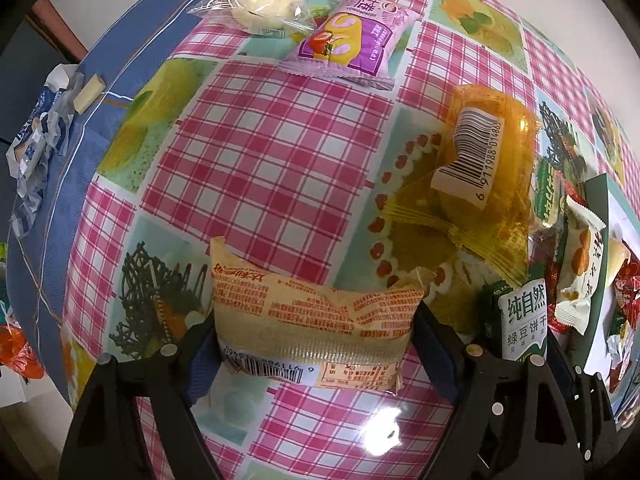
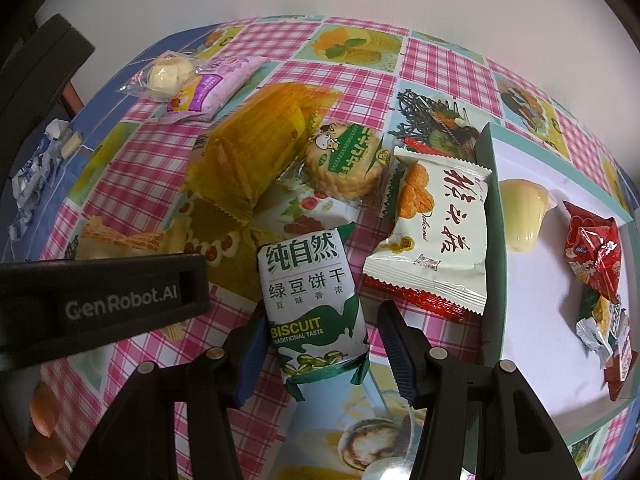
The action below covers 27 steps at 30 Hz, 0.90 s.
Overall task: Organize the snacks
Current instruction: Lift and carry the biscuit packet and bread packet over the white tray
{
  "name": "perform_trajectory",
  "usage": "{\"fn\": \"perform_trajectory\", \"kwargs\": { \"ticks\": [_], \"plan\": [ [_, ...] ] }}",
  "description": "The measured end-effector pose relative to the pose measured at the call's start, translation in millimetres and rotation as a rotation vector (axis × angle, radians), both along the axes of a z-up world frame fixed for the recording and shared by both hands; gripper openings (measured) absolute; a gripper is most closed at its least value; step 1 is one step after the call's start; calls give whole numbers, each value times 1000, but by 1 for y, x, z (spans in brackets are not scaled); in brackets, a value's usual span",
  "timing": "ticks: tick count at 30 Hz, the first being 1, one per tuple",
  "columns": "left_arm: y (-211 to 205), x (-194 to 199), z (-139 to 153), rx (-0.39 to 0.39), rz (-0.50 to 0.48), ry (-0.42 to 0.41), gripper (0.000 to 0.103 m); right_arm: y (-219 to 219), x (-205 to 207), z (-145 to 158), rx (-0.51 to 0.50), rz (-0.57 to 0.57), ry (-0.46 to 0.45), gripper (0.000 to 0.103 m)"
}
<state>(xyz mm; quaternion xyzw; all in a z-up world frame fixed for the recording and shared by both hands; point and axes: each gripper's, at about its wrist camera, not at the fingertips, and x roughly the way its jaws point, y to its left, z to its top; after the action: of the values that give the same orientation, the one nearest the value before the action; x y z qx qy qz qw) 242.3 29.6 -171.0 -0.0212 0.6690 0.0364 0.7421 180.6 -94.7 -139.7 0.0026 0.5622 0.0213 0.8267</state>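
Left hand-held gripper (image 1: 316, 332) is clamped on a tan cake packet (image 1: 312, 320), both pads pressed into its short ends, barcode side up, packet held just above the checked tabletop (image 1: 264, 152).

Right hand-held gripper (image 2: 320, 344) has its jaws parted around a green-and-white biscuit pack (image 2: 312, 300). The left pad touches the pack's side, the right pad stands clear of it, so no grip. The pack lies on the tabletop (image 2: 360, 64) with its near end between the fingers.

In the right wrist view, from the biscuit pack:
- 1 o'clock: white pastry packet (image 2: 436, 236), lying on a red-edged wrapper and leaning against the tray wall.
- 12 o'clock: round cracker pack (image 2: 348, 160) with green print.
- 11 o'clock: big yellow cake bag (image 2: 260, 140); beyond it a purple roll-cake packet (image 2: 216, 88) and a clear-wrapped cream bun (image 2: 168, 72), touching each other.
- 3 o'clock: teal-rimmed tray (image 2: 492, 184) with white floor, holding a yellow jelly cup (image 2: 524, 216) at its far-left corner, a red candy bag (image 2: 592, 256) and a small silver-ended snack (image 2: 600, 320) at the right side.
- 10 o'clock, at the blue cloth edge: crumpled blue-white wrapper (image 2: 28, 176).

In the left wrist view the yellow bag (image 1: 484, 152) sits at 1 o'clock of the held packet, the purple packet (image 1: 352, 40) and bun (image 1: 268, 0) at 12 o'clock, far side.
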Motion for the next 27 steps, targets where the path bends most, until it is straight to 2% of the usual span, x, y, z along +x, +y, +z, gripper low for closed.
{"fn": "perform_trajectory", "kwargs": {
  "ticks": [8, 15, 27],
  "plan": [
    [-1, -1, 2, 8, 3, 0, 84, -3, -1, 1, -1, -13, -2, 57],
    [-3, -2, 3, 18, 2, -1, 83, -8, 1, 1, 3, -33, -3, 48],
    [-1, -2, 14, 28, 19, -20, 79, -15, 1, 1, 41, -61, 11, 44]
  ]
}}
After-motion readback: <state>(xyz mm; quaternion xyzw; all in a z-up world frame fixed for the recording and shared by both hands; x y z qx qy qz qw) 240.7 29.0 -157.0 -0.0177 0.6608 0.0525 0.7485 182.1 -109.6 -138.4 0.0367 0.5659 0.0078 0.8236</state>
